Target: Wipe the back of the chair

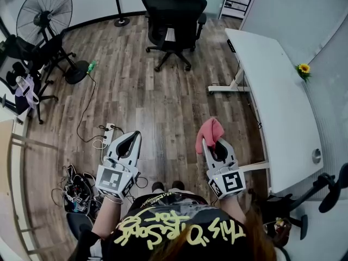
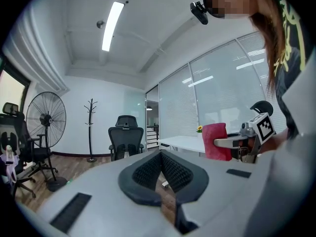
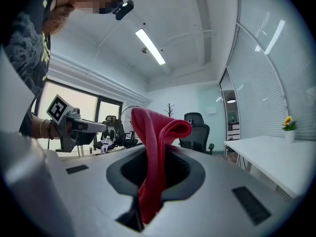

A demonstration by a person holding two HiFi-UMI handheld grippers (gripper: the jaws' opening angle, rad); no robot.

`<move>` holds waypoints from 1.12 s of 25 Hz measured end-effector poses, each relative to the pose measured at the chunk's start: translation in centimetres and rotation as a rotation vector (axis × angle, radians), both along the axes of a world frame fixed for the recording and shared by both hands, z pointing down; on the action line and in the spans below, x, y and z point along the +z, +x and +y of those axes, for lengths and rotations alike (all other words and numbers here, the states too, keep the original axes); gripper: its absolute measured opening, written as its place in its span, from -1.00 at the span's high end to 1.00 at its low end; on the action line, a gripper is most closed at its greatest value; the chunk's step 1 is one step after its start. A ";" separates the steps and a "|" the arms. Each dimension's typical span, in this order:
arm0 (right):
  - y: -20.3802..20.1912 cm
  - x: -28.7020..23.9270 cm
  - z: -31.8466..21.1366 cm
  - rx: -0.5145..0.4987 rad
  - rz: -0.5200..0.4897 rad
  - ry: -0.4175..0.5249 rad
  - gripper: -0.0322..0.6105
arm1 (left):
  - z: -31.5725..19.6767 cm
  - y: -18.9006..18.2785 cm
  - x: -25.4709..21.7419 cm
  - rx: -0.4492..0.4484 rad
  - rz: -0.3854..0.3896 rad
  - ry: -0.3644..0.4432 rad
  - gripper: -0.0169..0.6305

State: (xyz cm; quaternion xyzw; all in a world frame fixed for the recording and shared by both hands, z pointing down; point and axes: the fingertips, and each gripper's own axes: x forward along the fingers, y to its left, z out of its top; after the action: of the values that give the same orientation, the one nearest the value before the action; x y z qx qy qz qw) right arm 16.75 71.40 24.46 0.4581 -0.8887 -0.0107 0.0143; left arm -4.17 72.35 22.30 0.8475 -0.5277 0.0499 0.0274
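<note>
A black office chair (image 1: 173, 20) stands far ahead on the wood floor, its back facing me; it also shows as the black office chair (image 2: 126, 142) and the black office chair (image 3: 195, 131) in the gripper views. My right gripper (image 1: 211, 140) is shut on a red cloth (image 1: 210, 132), which sticks up folded between the jaws as the red cloth (image 3: 154, 157). My left gripper (image 1: 128, 140) is held level beside it, jaws closed with nothing between them. Both grippers are well short of the chair.
A white desk (image 1: 272, 102) with a small yellow flower (image 1: 303, 69) runs along the right. A standing fan (image 1: 46, 15), another dark chair (image 1: 24, 64) and a coat stand base (image 1: 120, 20) are at the left and back. Cables and a power strip (image 1: 106, 135) lie on the floor.
</note>
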 end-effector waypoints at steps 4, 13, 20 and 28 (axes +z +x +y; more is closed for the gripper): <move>-0.5 -0.2 0.1 -0.009 -0.013 0.002 0.71 | 0.2 -0.4 0.2 0.004 0.009 0.003 0.97; -2.2 -0.4 0.3 -0.024 -0.026 0.005 0.71 | 0.5 -1.7 0.1 0.006 0.005 -0.002 0.97; -4.4 -0.5 0.8 -0.018 -0.021 0.005 0.71 | 0.8 -3.8 0.0 0.024 0.030 0.011 0.97; -6.6 0.4 2.6 0.016 -0.014 0.000 0.71 | 1.6 -6.2 1.9 0.048 0.040 -0.024 0.97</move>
State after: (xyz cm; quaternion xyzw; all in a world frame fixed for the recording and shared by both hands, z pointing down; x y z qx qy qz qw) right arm 10.16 73.98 24.90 0.4652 -0.8852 -0.0075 0.0084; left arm -10.32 73.99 24.24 0.8605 -0.5058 0.0398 0.0469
